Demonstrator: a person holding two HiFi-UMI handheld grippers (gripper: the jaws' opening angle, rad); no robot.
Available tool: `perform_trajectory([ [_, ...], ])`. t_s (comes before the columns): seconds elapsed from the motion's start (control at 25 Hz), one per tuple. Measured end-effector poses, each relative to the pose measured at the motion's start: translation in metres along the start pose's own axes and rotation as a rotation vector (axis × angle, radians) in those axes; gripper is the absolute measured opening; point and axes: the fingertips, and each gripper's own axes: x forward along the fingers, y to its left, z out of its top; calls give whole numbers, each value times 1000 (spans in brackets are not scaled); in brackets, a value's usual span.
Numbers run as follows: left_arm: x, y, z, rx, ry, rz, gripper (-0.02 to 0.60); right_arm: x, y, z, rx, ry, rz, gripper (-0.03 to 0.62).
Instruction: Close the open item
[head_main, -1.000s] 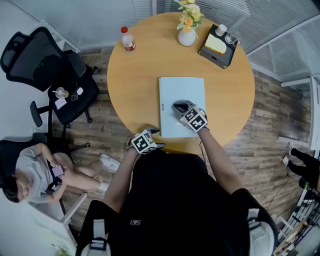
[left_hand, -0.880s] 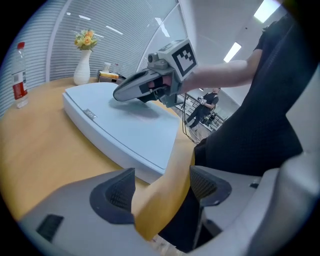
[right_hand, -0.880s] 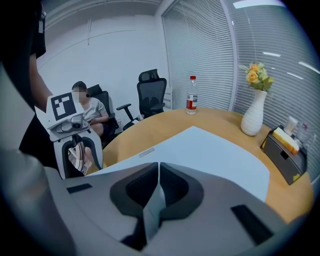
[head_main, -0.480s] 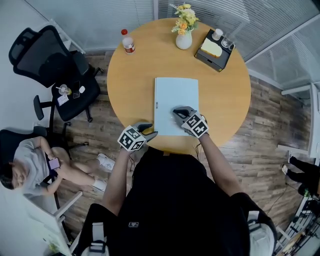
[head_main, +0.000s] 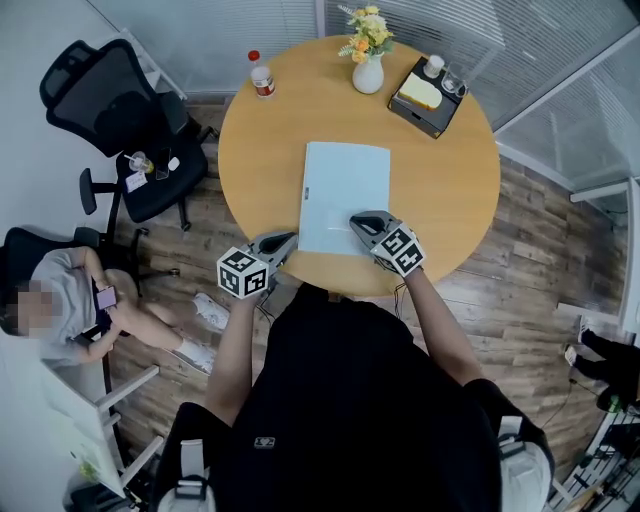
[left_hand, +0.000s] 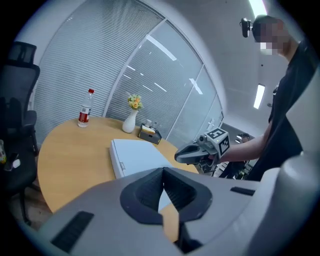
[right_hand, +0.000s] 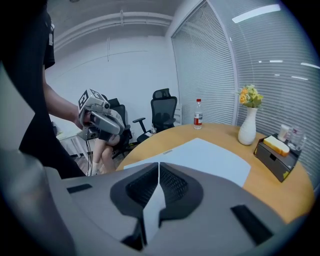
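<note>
One round, light wooden tabletop (head_main: 450, 190) is seen from above. One flat pale blue rectangular item (head_main: 345, 195) is laid at its centre, with its lid down and its long sides running from 6 to 12 o'clock. Along the far rim three things are set: one clear plastic bottle with a red cap (head_main: 262, 75) at 11 o'clock, one white vase of yellow flowers (head_main: 368, 72) at 12 o'clock, and one black tray (head_main: 428, 100) at 1 o'clock. All three are kept well apart from the pale blue item, and bare wood is left on every side of it, widest at 3 and 9 o'clock.

Two black office chairs (head_main: 100, 95) are placed on the wooden floor at 9 to 10 o'clock.

The left hand-held gripper (head_main: 285, 240) is held at the item's 7 o'clock corner, at the tabletop's near rim. Its jaws have just been closing and are now pressed together, with nothing between them. The right hand-held gripper (head_main: 360, 222) is held over the item's 5 o'clock corner, jaws together and empty. Whether it touches the item cannot be told.
</note>
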Motion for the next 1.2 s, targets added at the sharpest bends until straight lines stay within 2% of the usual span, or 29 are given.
perform_trajectory([
  [0.24,3,-15,-12,29,29,49,6,-16,5,4,-13,-36,18,8],
  [0.48,9,-42,-14,24,-2,49,6,-35,13,-1,-13,-57,27,8],
  [1.2,12,-65,-13,36,-32,63,6,-56,15,-9,-38,-69,28,8],
])
